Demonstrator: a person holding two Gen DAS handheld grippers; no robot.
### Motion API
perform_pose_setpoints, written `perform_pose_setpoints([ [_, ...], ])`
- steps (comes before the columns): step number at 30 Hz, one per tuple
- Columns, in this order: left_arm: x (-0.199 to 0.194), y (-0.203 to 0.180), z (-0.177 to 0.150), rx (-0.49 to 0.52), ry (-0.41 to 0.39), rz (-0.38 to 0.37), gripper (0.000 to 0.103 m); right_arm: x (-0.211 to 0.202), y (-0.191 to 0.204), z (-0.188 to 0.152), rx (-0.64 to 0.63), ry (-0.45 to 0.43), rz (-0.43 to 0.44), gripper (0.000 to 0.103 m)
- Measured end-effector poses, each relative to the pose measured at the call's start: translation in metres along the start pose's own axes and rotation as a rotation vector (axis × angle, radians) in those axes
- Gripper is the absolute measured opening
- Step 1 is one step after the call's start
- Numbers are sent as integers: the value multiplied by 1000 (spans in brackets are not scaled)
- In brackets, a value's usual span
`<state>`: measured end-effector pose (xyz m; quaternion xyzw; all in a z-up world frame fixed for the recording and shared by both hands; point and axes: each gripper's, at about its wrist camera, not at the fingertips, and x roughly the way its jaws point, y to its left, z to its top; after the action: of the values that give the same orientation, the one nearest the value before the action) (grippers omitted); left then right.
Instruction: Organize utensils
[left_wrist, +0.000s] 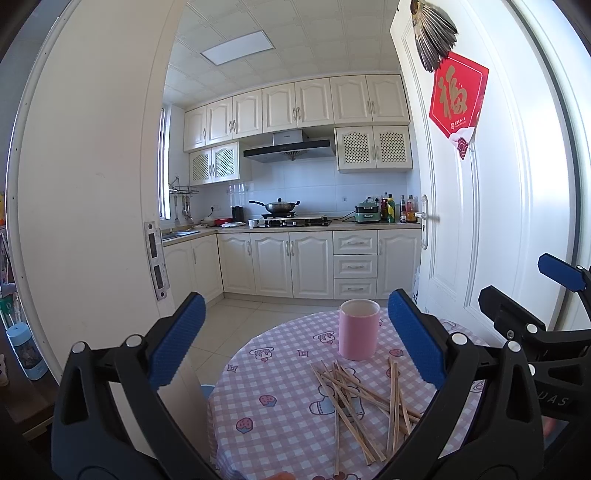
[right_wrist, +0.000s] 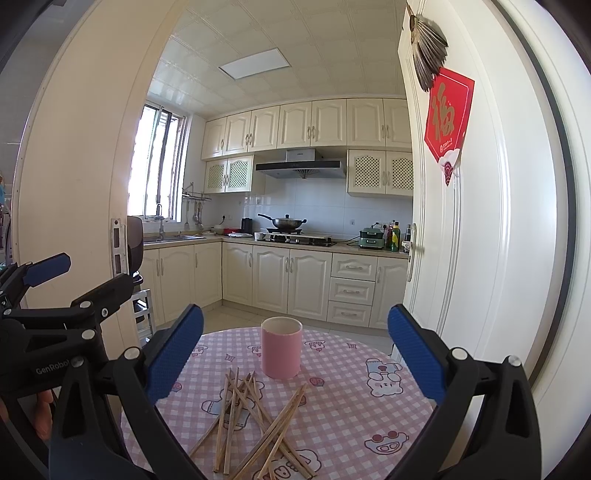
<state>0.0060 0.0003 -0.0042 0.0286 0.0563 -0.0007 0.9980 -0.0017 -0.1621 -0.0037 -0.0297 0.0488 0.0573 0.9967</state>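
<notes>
Looking through the left wrist view: left gripper (left_wrist: 295, 347) has its blue-padded fingers (left_wrist: 176, 341) spread wide, holding nothing. Loose pile of thin wooden chopsticks (left_wrist: 360, 400) lies on the pink-and-white checked tablecloth (left_wrist: 273, 376) of the round table, low in the gap between the fingers and nearer the right one. Upright pink cylindrical cup (left_wrist: 359, 329) stands just behind the pile, apart from the sticks. Table edge curves away at left; tiled floor beyond is open up to the cream base cabinets (left_wrist: 291, 264). Other gripper's body sits at far right, lettering "UAS" partly readable. Red diamond paper on the white door (left_wrist: 480, 206) carries one large gold character.

Right wrist view: right gripper (right_wrist: 295, 349) also spread wide, empty. Chopsticks (right_wrist: 255, 417) lie between and below the fingers, slightly left of centre; pink cup (right_wrist: 281, 348) behind them, not touching. Bare cloth to the right of the pile. Left gripper body at left reads "GenRobot", last letters cut off.
</notes>
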Motion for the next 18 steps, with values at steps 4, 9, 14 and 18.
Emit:
perform_pose_setpoints([
  [4, 1, 1, 0, -1, 3, -3, 97, 0, 2, -4, -1, 2, -1, 96],
  [9, -2, 1, -3, 3, 2, -5, 97, -1, 3, -5, 0, 3, 0, 96],
  [14, -2, 1, -4, 4, 1, -3, 97, -1, 3, -5, 1, 5, 1, 96],
  [18, -1, 1, -4, 3, 3, -5, 97, 3, -1, -8, 2, 7, 1, 96],
])
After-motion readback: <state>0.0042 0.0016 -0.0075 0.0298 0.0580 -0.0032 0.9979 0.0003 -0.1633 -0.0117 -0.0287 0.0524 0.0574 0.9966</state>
